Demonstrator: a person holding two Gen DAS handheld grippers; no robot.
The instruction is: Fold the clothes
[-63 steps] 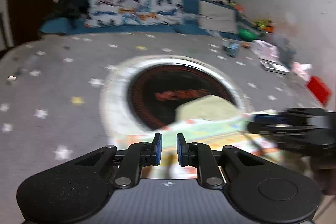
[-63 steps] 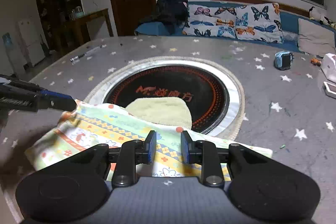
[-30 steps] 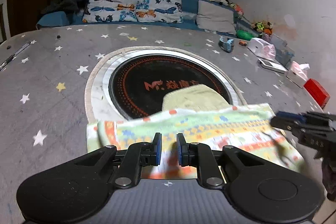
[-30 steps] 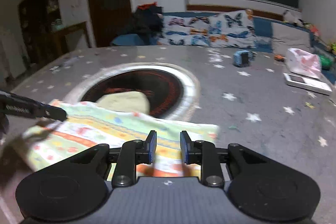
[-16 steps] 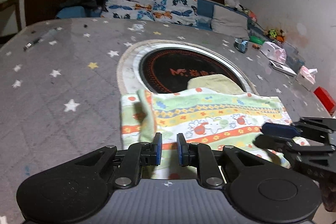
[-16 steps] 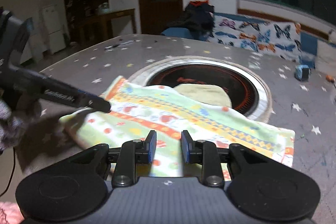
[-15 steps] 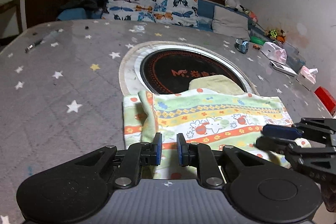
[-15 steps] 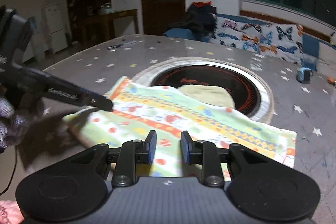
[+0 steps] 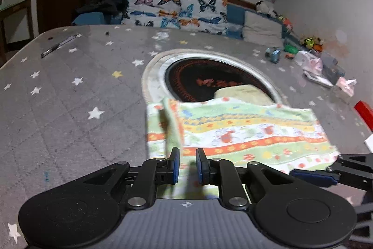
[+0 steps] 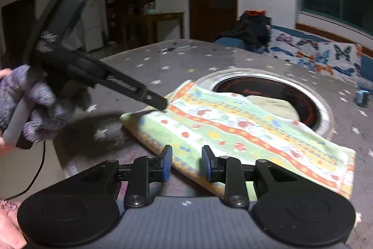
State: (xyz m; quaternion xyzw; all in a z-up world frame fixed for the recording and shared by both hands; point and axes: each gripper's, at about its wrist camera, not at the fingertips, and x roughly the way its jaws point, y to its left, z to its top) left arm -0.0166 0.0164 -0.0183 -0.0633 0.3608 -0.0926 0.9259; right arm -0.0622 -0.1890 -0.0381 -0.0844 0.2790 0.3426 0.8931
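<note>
A colourful striped cloth (image 9: 244, 132) lies folded on the grey star-patterned table, its far edge over a pale yellow cloth (image 9: 242, 92); it also shows in the right wrist view (image 10: 233, 127). My left gripper (image 9: 186, 165) is open just over the cloth's near left edge, nothing between its pads. It shows in the right wrist view (image 10: 160, 106) at the cloth's left corner. My right gripper (image 10: 185, 163) is open over the cloth's near edge. It shows in the left wrist view (image 9: 326, 175) at the cloth's right corner.
A round black hotplate (image 9: 209, 78) with a metal rim sits in the table's middle. A pen (image 9: 58, 46) lies far left. A red box (image 9: 363, 111), tissues and small items lie at the right. A butterfly-print sofa (image 9: 181, 13) stands behind.
Both grippers have drawn back toward the near edge of the cloth, and the right one has opened wider. The cloth lies flat on the table, folded over at its left side.
</note>
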